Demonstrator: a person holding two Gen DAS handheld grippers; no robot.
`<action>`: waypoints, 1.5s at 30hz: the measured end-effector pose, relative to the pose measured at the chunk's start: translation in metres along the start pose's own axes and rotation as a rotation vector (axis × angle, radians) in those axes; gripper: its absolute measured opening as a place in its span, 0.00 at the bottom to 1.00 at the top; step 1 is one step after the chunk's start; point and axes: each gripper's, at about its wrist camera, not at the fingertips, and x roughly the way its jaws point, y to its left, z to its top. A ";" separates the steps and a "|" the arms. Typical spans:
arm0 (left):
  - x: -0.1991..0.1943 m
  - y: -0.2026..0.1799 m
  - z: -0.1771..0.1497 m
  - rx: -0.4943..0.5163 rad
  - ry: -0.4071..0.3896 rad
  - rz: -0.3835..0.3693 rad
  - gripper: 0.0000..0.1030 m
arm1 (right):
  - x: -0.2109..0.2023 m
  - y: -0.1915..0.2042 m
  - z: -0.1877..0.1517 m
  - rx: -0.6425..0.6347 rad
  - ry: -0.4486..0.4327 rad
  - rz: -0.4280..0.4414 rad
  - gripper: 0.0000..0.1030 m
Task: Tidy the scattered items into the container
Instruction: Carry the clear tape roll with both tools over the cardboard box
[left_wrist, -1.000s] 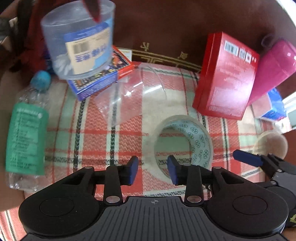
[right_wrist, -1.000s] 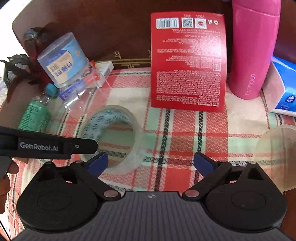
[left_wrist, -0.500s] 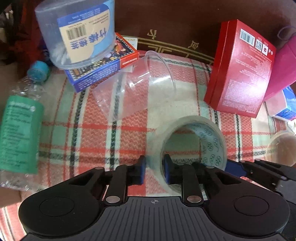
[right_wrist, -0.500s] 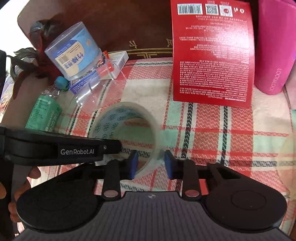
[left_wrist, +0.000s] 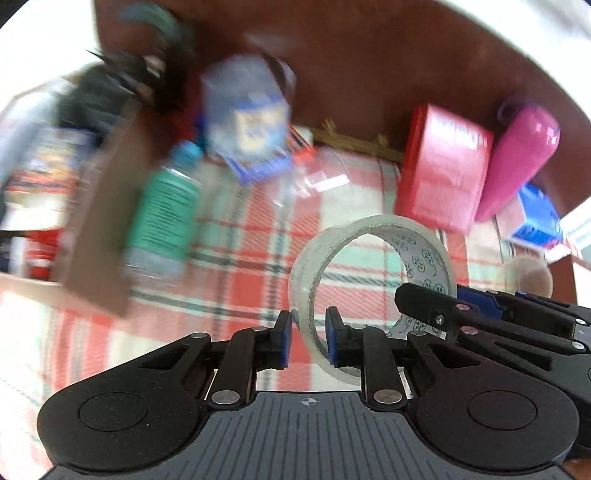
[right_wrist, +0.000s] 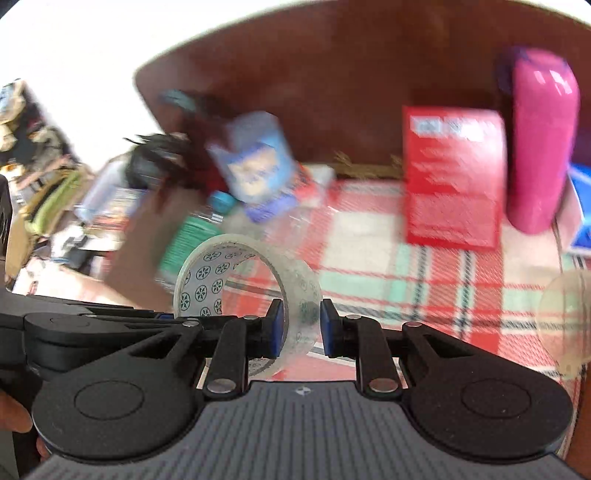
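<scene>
A clear tape roll (left_wrist: 369, 258) with a printed core is held above the plaid cloth by both grippers. My left gripper (left_wrist: 308, 339) is shut on the roll's left wall. My right gripper (right_wrist: 302, 326) is shut on the right wall of the same roll (right_wrist: 240, 266). The right gripper's fingers (left_wrist: 436, 310) reach the roll's far side in the left wrist view. A brown cardboard box (left_wrist: 99, 221) stands at the left, blurred, with items inside.
On the plaid cloth (left_wrist: 240, 266) lie a green-labelled bottle (left_wrist: 166, 214), a clear cup (left_wrist: 317, 181), a round plastic tub (left_wrist: 247, 114) on a blue box, a red box (left_wrist: 443, 170), a pink flask (left_wrist: 517, 158), a tissue pack (left_wrist: 539, 218) and a clear lid (right_wrist: 565, 317).
Both grippers have lifted the tape roll off the cloth and pulled back; the view has swung left, bringing the cardboard box into sight. The scene is motion-blurred.
</scene>
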 end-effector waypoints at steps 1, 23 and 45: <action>-0.011 0.007 0.000 -0.008 -0.022 0.010 0.15 | -0.003 0.010 0.003 -0.015 -0.010 0.014 0.23; -0.119 0.300 0.090 -0.083 -0.230 0.029 0.16 | 0.079 0.292 0.099 -0.166 -0.116 0.094 0.23; -0.022 0.408 0.177 -0.126 -0.058 -0.036 0.45 | 0.222 0.339 0.162 -0.140 0.060 -0.019 0.42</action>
